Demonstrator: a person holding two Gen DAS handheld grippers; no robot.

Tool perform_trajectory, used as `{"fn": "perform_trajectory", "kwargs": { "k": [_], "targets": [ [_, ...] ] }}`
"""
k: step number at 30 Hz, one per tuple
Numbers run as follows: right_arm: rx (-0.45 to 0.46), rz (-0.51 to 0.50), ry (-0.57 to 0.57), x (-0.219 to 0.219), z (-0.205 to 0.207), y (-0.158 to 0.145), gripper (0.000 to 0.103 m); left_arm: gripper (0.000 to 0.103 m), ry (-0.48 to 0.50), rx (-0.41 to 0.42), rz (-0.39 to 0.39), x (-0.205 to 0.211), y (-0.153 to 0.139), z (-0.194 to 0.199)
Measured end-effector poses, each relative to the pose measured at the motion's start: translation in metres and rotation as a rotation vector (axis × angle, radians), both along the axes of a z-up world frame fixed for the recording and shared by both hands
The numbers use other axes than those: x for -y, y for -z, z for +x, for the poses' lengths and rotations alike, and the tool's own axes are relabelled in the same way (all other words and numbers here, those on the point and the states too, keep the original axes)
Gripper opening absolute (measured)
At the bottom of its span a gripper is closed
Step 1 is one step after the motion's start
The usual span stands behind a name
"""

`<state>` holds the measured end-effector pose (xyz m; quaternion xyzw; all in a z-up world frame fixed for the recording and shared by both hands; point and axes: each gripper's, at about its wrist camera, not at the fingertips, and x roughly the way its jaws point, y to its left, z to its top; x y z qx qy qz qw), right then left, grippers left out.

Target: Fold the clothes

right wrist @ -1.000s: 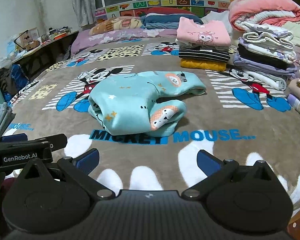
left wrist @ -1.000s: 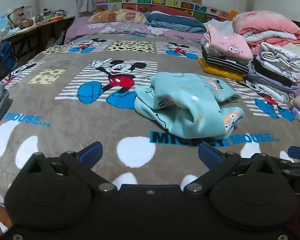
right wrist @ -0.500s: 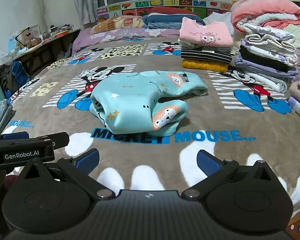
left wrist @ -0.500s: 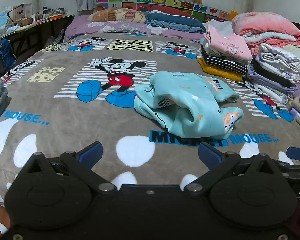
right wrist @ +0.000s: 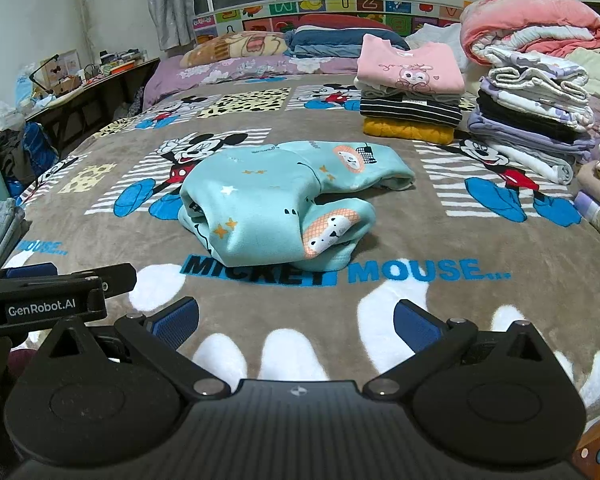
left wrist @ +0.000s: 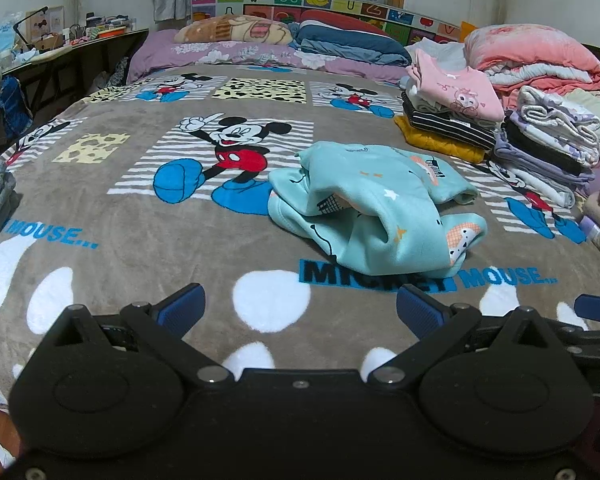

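Cartoon blanket (left wrist: 148, 216) (pillows (left wrist: 236, 30) beyond).

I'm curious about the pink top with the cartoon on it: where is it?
The pink top lies on top of a folded stack, above a striped garment, at the bed's far right in both views.

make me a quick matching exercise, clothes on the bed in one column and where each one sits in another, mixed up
Things:
1. teal garment
2. pink top
3. mustard garment
4. striped garment

Places:
A. bottom of the nearer folded stack
B. crumpled alone, mid blanket
C. top of that stack
D. just above the mustard one

Pairs: 1-B, 2-C, 3-A, 4-D
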<state>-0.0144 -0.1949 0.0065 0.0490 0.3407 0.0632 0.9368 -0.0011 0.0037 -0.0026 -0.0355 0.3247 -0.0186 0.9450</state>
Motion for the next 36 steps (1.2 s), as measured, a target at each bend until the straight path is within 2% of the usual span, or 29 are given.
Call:
{"fn": "perform_trajectory", "kwargs": {
  "k": [22, 27, 36],
  "targets": [
    [0.001, 0.009, -0.002, 0.002, -0.002, 0.0, 0.103, 0.103, 0.002, -0.009, -0.013, -0.003, 0.0, 0.003],
    [-0.016, 0.055, -0.021, 0.007, 0.001, 0.003, 0.103, 0.103, 0.009, -0.017, -0.033, -0.004, 0.003, 0.006],
    [0.016, 0.105, -0.059, 0.012, 0.007, 0.008, 0.103, 0.103, 0.008, -0.023, -0.069, -0.006, 0.011, 0.016]
  ]
}}
